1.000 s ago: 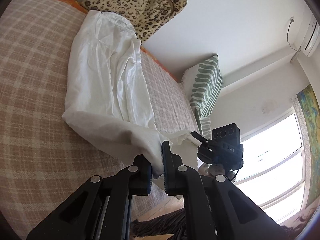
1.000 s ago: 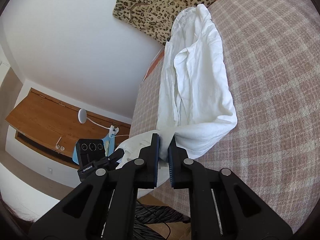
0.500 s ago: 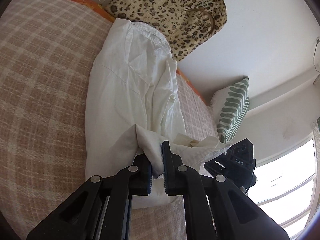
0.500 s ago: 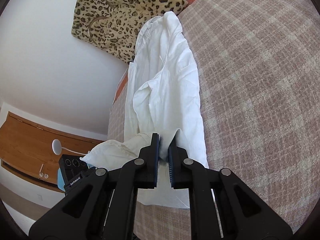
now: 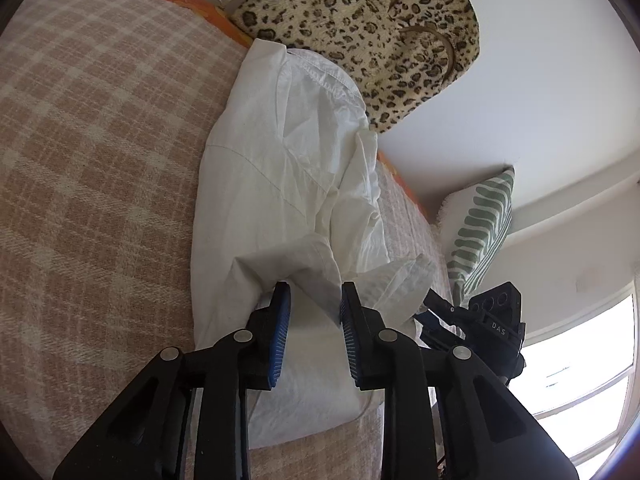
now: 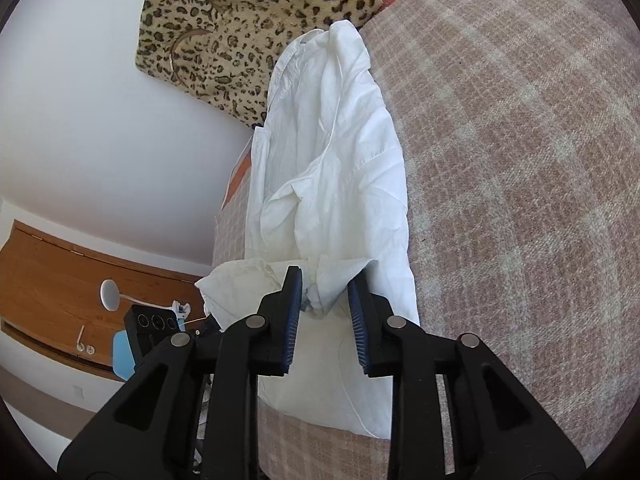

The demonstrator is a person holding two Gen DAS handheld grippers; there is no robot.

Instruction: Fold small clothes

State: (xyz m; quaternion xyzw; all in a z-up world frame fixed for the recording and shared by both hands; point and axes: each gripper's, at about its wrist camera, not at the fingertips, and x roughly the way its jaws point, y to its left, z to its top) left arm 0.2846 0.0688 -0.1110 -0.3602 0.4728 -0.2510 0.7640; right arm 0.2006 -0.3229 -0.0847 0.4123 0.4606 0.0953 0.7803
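The plaid bed (image 5: 100, 152) spreads wide under me, leopard-print bag (image 5: 360, 28) against the far wall. My white shirt (image 5: 280, 168) lies lengthwise on it, near hem folded up over the body. Both jaws are opening: left gripper (image 5: 314, 320) letting the hem corner slip off its pads, right gripper (image 6: 324, 320) with a bunched fold loose between. I reckon I should back straight out, low and slow, so nothing drags the fold askew.
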